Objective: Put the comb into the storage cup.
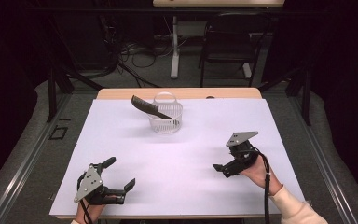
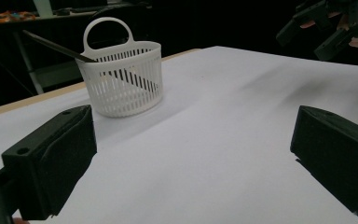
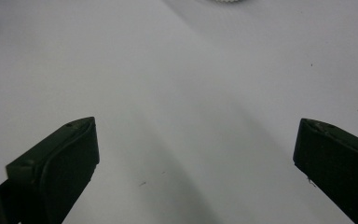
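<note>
A white slatted basket (image 1: pixel 166 116) with a loop handle stands at the far middle of the white table (image 1: pixel 196 140). A dark comb (image 1: pixel 147 107) leans in it, its end sticking out up and to the left. My left gripper (image 1: pixel 119 173) rests near the front left edge, open and holding nothing. In the left gripper view the basket (image 2: pixel 123 81) and comb (image 2: pixel 56 45) lie ahead beyond the wide-apart jaws. My right gripper (image 1: pixel 221 161) hovers at the front right, open and holding nothing, angled toward the table's middle. The right gripper view looks down on bare table (image 3: pixel 191 93).
A wooden strip (image 1: pixel 121 93) edges the table's far side. Behind it are a chair (image 1: pixel 230 44), a desk leg (image 1: pixel 174 46) and floor cables. The other hand's gripper (image 2: pixel 331 25) shows at the top right of the left gripper view.
</note>
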Motion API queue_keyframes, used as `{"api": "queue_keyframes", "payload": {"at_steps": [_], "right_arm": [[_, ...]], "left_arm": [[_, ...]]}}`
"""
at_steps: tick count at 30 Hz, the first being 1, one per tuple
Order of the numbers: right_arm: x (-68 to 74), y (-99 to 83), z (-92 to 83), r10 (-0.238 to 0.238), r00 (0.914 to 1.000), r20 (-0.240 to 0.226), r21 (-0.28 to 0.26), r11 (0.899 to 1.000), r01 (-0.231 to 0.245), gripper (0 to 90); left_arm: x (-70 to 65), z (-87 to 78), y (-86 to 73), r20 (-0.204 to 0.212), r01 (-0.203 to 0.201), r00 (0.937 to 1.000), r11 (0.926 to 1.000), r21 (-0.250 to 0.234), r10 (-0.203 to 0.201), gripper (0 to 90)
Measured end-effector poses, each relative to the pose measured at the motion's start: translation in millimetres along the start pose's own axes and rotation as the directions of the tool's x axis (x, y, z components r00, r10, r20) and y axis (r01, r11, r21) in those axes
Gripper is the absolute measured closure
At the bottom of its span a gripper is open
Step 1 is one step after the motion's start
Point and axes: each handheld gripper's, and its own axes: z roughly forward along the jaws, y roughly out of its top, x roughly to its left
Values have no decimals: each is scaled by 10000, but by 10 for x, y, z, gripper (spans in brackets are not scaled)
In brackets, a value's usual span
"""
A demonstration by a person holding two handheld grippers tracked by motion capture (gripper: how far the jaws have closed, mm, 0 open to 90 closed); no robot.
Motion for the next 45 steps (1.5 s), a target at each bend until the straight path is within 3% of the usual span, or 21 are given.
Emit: {"api": "queue_keyframes", "payload": {"at_steps": [27, 36, 45], "right_arm": [[176, -421, -272, 445, 9955, 842, -1013, 9942, -359, 0], [271, -553, -354, 469, 9886, 1430, -1513, 9882, -250, 0], [315, -654, -368, 661, 9852, 1584, -2109, 9770, -317, 0]], "left_arm": [[3, -3, -4, -26, 31, 10000, 10000, 11, -31, 4], [7, 1, -6, -32, 39, 10000, 10000, 54, -39, 4], [11, 7, -8, -15, 72, 10000, 9999, 75, -72, 4]]}}
